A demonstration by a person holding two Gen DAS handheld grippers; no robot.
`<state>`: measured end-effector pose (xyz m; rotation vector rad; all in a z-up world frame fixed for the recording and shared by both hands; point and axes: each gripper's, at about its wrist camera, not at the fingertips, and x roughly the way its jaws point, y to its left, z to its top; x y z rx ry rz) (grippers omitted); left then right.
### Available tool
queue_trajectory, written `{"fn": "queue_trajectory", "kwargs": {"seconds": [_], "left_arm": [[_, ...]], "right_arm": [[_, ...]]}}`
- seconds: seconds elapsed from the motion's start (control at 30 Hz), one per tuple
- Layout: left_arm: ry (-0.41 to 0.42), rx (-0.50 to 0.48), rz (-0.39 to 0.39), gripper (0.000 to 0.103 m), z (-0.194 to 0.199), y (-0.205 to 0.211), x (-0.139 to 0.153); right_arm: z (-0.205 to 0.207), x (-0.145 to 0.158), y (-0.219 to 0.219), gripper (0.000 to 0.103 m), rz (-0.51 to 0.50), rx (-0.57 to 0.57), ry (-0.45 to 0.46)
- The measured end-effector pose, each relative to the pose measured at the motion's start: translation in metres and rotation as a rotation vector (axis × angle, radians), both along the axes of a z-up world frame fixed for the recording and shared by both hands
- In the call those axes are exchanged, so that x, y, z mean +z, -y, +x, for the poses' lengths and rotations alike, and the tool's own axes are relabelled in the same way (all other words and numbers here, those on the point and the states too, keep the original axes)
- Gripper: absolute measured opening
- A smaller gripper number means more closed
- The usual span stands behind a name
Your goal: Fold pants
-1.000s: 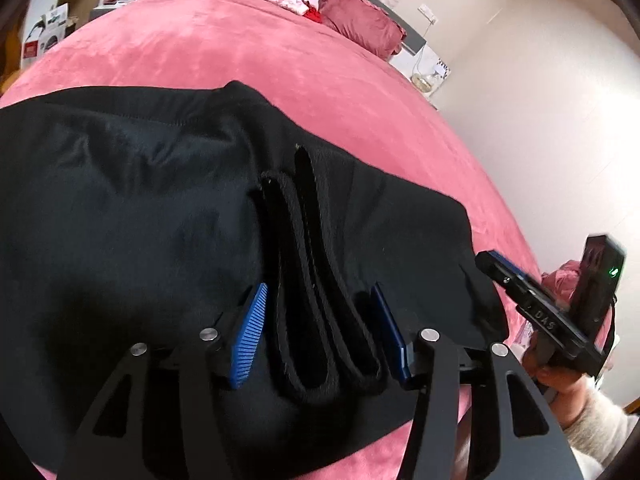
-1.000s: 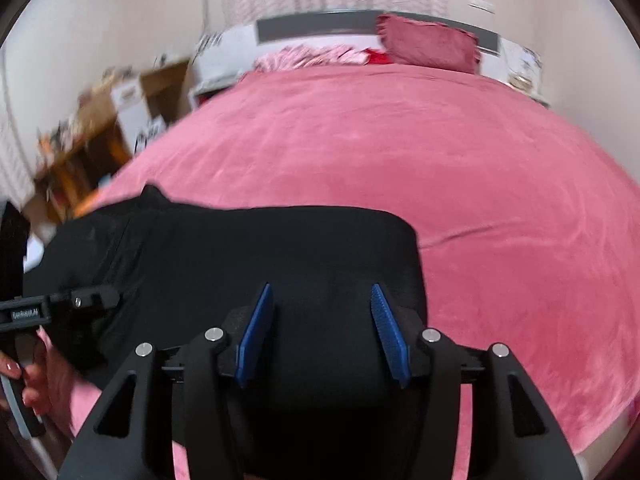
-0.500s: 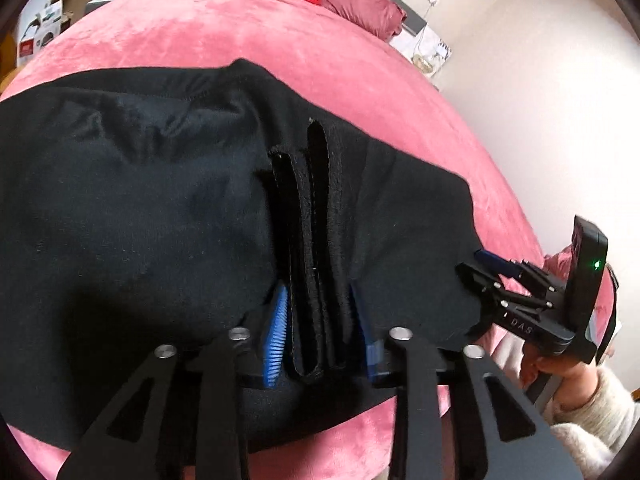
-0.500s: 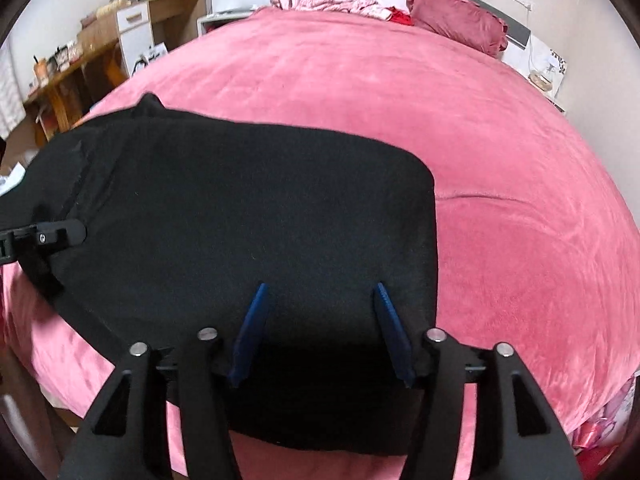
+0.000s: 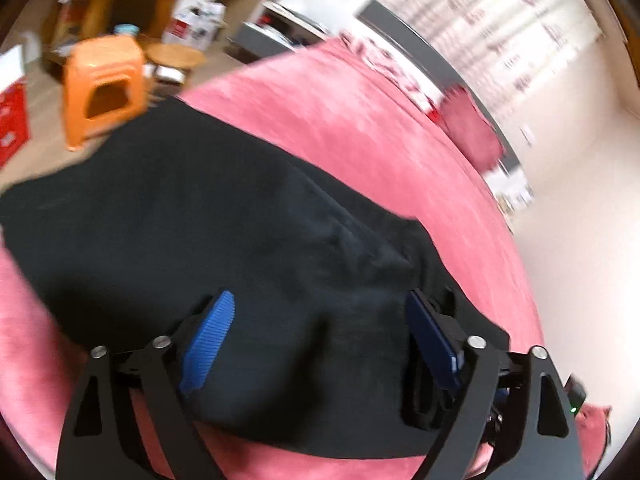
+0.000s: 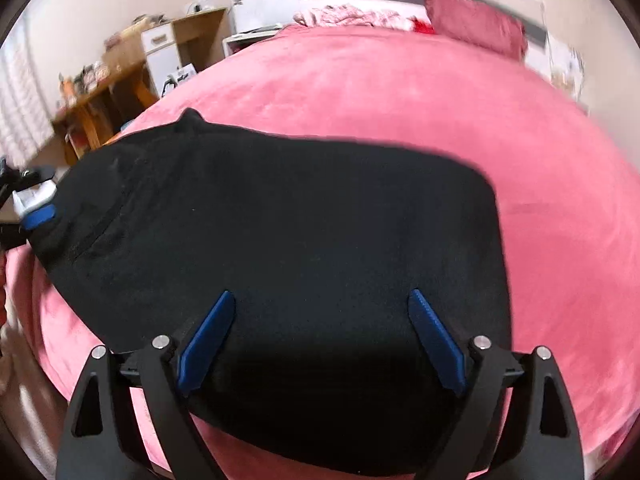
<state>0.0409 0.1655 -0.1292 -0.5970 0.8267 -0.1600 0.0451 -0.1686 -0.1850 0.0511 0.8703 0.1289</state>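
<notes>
Pants (image 6: 280,240), black and folded, are lying flat on the pink bed (image 6: 400,92), along its near edge. We are holding the left gripper (image 5: 318,338) over their left part, its jaws having just been opening, spread wide and gripping nothing. We are holding the right gripper (image 6: 320,340) over their right end, likewise just opened, clear of the cloth. An orange stool (image 5: 102,88) is standing on the floor, far left.

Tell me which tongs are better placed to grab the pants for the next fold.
Probably right: the right tongs sit open, squarely over the black pants' near edge; the left tongs look mid-swing, blurred.
</notes>
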Motion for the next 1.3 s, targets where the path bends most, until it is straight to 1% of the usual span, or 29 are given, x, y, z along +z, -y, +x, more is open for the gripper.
{"fn": "queue_trajectory", "kwargs": {"seconds": [0.03,0.1,0.17,0.23,0.27,0.3,0.4,0.43,0.57,0.6,0.67,0.8,0.93,1.0,1.07,1.2,1.23,1.3], "left_arm": [[0.004,0.026,0.014,0.09,-0.004,-0.004,0.003],[-0.003,0.072,0.028,0.09,-0.01,-0.016,0.006],[-0.015,0.101,0.032,0.09,-0.015,-0.03,0.006],[-0.047,0.128,0.04,0.09,-0.021,-0.034,0.006],[-0.061,0.13,0.034,0.09,-0.022,-0.036,0.005],[-0.069,0.13,0.023,0.09,-0.025,-0.038,0.004],[-0.081,0.161,-0.082,0.09,-0.034,-0.054,0.001],[-0.086,0.175,-0.098,0.09,-0.039,-0.06,0.002],[-0.12,0.217,-0.124,0.09,-0.045,-0.074,-0.003],[-0.147,0.222,-0.14,0.09,-0.044,-0.077,-0.01],[-0.162,0.228,-0.15,0.09,-0.044,-0.078,-0.014],[-0.15,0.215,-0.113,0.09,-0.044,-0.077,-0.01],[-0.115,0.286,-0.023,0.09,-0.044,-0.086,-0.005],[-0.121,0.287,0.007,0.09,-0.038,-0.091,-0.008],[-0.137,0.281,0.012,0.09,-0.033,-0.093,-0.011],[-0.16,0.26,0.064,0.09,-0.022,-0.093,-0.012],[-0.164,0.261,0.068,0.09,-0.019,-0.096,-0.014],[-0.163,0.286,0.047,0.09,-0.014,-0.107,-0.018]], "right_arm": [[0.0,0.001,0.005,0.09,0.04,-0.002,0.012],[0.001,0.0,0.007,0.091,0.062,0.0,0.016],[-0.003,0.0,0.004,0.092,0.041,0.003,0.02],[-0.007,0.0,-0.001,0.096,0.01,0.013,0.02],[-0.007,0.0,-0.004,0.097,0.002,0.017,0.02],[-0.007,-0.001,-0.004,0.097,0.004,0.018,0.021],[-0.011,0.0,0.0,0.097,0.024,0.016,0.024],[-0.009,-0.001,0.0,0.097,0.024,0.017,0.024],[-0.012,-0.002,-0.001,0.097,0.026,0.015,0.025],[-0.011,-0.002,-0.001,0.097,0.027,0.016,0.026],[-0.011,-0.002,-0.002,0.098,0.026,0.018,0.027],[-0.011,-0.002,-0.003,0.098,0.027,0.017,0.028],[-0.011,-0.002,-0.003,0.098,0.03,0.017,0.027],[-0.011,-0.002,-0.004,0.098,0.029,0.017,0.027],[-0.011,-0.002,-0.004,0.098,0.028,0.018,0.027],[-0.011,-0.002,-0.004,0.098,0.03,0.018,0.028],[-0.011,-0.002,-0.004,0.098,0.029,0.018,0.028],[-0.011,-0.002,-0.004,0.098,0.03,0.018,0.028]]}}
